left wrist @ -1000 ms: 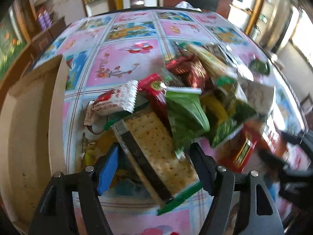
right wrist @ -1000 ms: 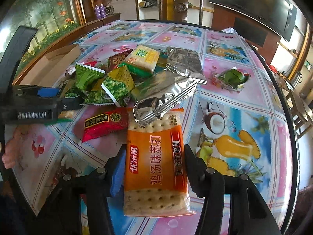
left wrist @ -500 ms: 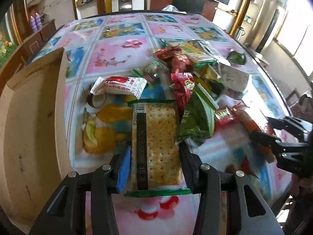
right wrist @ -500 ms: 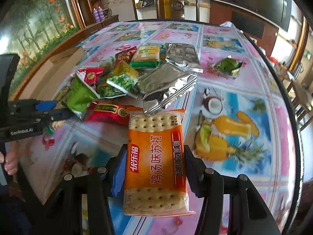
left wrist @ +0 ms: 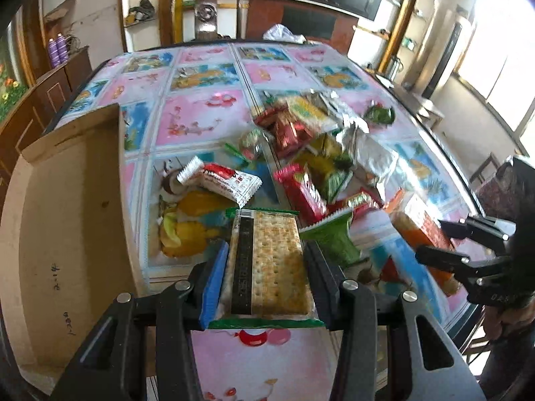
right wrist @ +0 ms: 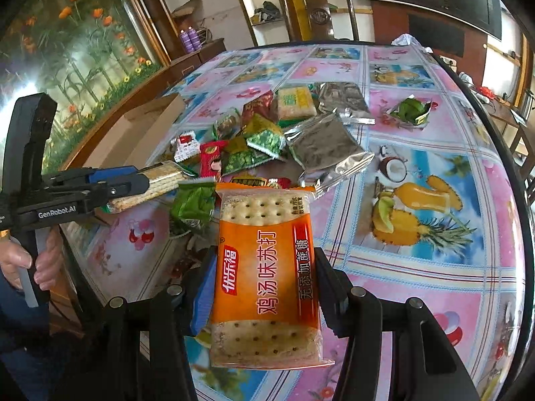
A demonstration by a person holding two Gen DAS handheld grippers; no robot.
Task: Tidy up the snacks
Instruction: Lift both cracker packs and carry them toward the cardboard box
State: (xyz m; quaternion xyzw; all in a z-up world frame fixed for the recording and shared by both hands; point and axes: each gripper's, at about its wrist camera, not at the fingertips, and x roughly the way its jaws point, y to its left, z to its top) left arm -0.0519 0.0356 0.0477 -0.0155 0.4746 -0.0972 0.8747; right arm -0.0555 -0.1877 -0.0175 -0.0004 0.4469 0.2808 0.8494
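My left gripper (left wrist: 265, 260) is shut on a clear, green-edged cracker pack (left wrist: 271, 260), lifted above the table; the same gripper (right wrist: 143, 183) and cracker pack (right wrist: 157, 180) show at the left in the right wrist view. My right gripper (right wrist: 264, 267) is shut on an orange cracker pack (right wrist: 267, 264), also off the table; it appears at the right of the left wrist view as the right gripper (left wrist: 434, 240) with the orange pack (left wrist: 421, 227). A pile of snack packets (right wrist: 264, 140) lies mid-table. An open cardboard box (left wrist: 67, 207) stands at the table's left.
The table wears a pink and blue fruit-print cloth (right wrist: 418, 200). A green packet (right wrist: 409, 110) lies apart at the far right. Silver foil bags (right wrist: 324, 150) sit in the pile. A wooden chair (right wrist: 317, 10) stands behind the table. A hand (right wrist: 30, 260) holds the left gripper's handle.
The left gripper closed on the green-edged cracker pack and lifted it clear of the pile, toward the near edge. The right gripper kept its orange pack and rose a little.
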